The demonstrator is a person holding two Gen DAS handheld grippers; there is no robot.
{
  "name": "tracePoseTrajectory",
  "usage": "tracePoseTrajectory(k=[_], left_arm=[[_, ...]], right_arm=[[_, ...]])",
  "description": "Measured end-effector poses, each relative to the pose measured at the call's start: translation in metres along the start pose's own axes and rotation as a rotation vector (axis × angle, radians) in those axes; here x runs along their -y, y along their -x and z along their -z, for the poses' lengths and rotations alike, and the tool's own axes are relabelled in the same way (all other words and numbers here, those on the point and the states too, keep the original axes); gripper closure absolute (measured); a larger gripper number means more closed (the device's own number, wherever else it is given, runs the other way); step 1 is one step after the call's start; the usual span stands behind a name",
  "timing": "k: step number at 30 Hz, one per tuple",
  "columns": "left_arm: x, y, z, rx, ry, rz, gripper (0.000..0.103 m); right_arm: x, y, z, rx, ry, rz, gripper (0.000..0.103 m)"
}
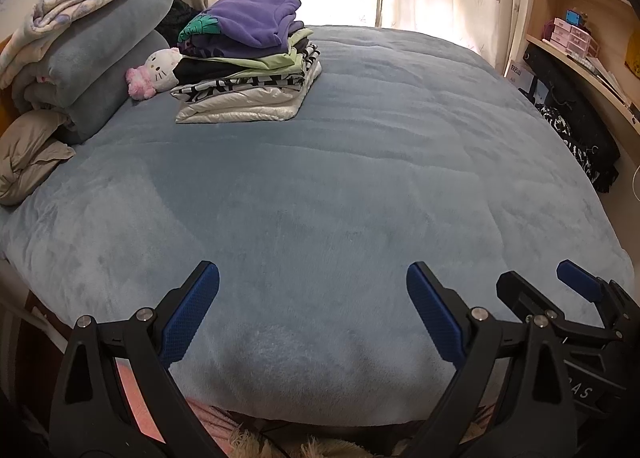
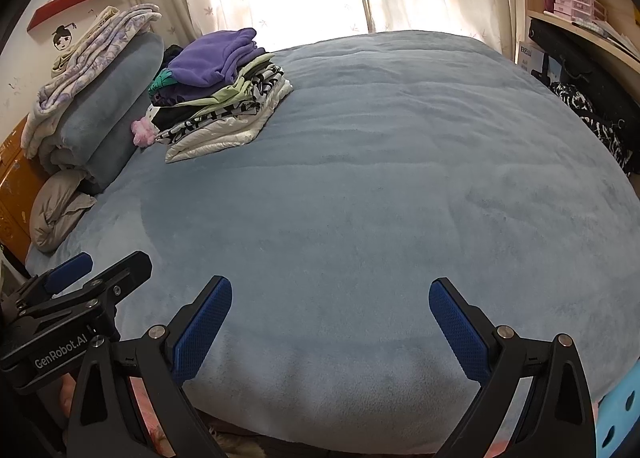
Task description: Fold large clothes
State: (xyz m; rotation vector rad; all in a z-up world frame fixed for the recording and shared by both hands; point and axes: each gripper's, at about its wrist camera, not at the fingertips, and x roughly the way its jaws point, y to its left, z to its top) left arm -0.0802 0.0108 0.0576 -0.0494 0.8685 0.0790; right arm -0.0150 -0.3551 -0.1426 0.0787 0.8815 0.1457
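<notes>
A stack of folded clothes (image 1: 248,66), purple garment on top and white one at the bottom, sits at the far left of the blue-grey bed cover (image 1: 340,186); it also shows in the right wrist view (image 2: 224,94). My left gripper (image 1: 313,278) is open and empty over the near edge of the bed. My right gripper (image 2: 330,292) is open and empty beside it, over the same edge. The right gripper also shows at the lower right of the left wrist view (image 1: 536,282), and the left gripper at the lower left of the right wrist view (image 2: 104,266).
Rolled blue blankets (image 1: 100,58) with a floral one on top, a Hello Kitty plush (image 1: 158,68) and a grey pillow (image 1: 28,154) lie at the left. Curtains hang behind. Wooden shelves (image 1: 580,18) and dark bags (image 1: 572,126) stand at the right. A blue stool (image 2: 620,414) is lower right.
</notes>
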Motion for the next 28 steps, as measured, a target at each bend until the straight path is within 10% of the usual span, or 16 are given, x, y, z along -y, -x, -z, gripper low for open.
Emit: tracePoseTrajectory(k=[28], left_arm=[[0.000,-0.010,0.004,-0.031,-0.006,-0.005,0.011]], right_arm=[[-0.009,-0.010,0.012,-0.023,-0.015,0.017,0.003]])
